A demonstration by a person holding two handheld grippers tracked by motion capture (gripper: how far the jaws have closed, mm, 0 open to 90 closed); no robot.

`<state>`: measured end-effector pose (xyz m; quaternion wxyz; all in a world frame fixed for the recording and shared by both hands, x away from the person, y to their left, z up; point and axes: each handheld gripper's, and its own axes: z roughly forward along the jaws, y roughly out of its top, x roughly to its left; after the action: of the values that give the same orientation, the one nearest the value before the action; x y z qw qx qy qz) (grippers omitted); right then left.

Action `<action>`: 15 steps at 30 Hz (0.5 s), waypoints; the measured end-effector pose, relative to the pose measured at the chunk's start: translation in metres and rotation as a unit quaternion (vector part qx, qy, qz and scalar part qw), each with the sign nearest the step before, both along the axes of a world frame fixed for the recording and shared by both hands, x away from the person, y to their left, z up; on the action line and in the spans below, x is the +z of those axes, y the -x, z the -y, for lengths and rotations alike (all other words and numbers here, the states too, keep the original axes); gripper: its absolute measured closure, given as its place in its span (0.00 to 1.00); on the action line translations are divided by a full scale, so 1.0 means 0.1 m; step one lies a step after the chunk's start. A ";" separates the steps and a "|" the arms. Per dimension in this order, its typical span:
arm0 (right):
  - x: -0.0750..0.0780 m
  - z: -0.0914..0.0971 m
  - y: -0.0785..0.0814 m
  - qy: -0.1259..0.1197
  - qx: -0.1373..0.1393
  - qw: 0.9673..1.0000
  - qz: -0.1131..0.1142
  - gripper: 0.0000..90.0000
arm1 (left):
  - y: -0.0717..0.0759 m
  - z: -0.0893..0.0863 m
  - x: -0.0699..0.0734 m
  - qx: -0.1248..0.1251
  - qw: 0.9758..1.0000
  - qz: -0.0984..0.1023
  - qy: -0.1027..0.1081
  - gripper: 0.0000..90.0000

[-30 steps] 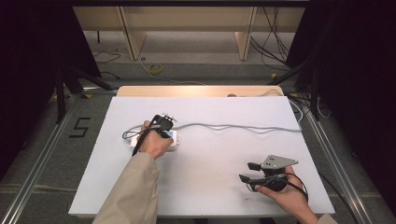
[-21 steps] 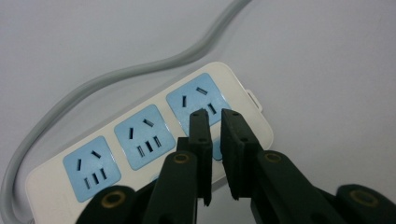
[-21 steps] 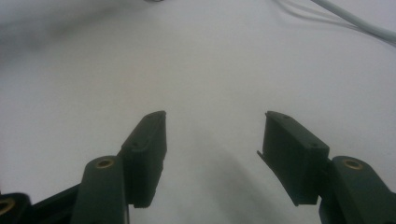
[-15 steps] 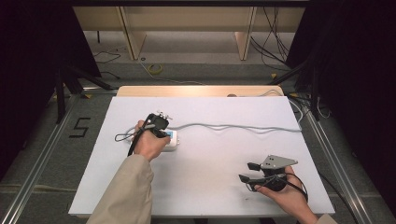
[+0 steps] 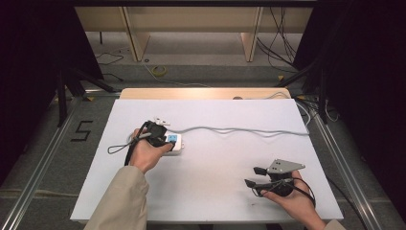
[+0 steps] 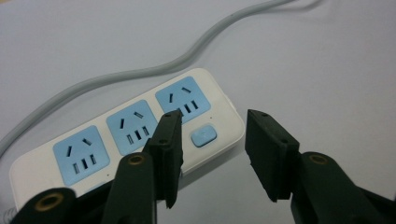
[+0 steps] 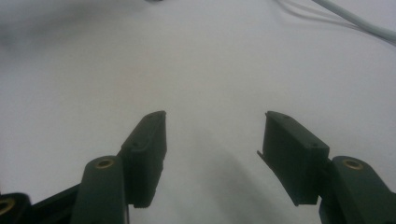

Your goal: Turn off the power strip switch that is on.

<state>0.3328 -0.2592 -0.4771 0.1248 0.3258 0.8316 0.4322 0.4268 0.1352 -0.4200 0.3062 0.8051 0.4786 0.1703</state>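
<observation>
A white power strip (image 6: 140,126) with blue sockets and a blue switch (image 6: 204,136) lies on the white table (image 5: 215,158). Its grey cable (image 5: 239,130) runs off to the right. My left gripper (image 6: 214,116) hovers open just above the strip's switch end, one jaw over the end socket, the other past the strip's edge. From above, the left gripper (image 5: 162,136) sits at the strip (image 5: 175,143). My right gripper (image 5: 252,176) rests open near the front right, and the right gripper view has its jaws (image 7: 215,116) over bare table.
The left gripper's black cable (image 5: 115,148) loops on the table to the left of the hand. The grey cable (image 7: 359,18) crosses the far right of the table. Beyond the back edge stand wooden furniture legs (image 5: 249,45) and floor cables.
My left hand and gripper have shifted slightly left and turned over the power strip. The strip and the right gripper have stayed put.
</observation>
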 end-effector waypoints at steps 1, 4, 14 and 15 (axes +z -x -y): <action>0.00 0.00 0.00 0.000 0.000 1.000 0.000 0.45 | 0.02 -0.01 0.00 -0.001 1.000 0.001 0.003 0.59; 0.00 0.00 0.00 0.000 0.000 1.000 0.000 0.45 | 0.07 -0.04 0.00 -0.005 1.000 0.008 0.009 0.54; 0.00 -0.01 0.00 0.001 0.001 1.000 0.000 0.45 | 0.23 -0.06 -0.06 -0.012 0.999 0.040 0.017 0.37; 0.00 0.00 0.00 0.001 0.000 1.000 0.000 0.45 | 0.24 -0.07 -0.07 -0.018 0.999 0.046 0.019 0.36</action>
<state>0.3326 -0.2587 -0.4773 0.1245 0.3256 0.8322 0.4312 0.4023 0.1422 -0.4272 0.3462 0.7991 0.4522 0.1928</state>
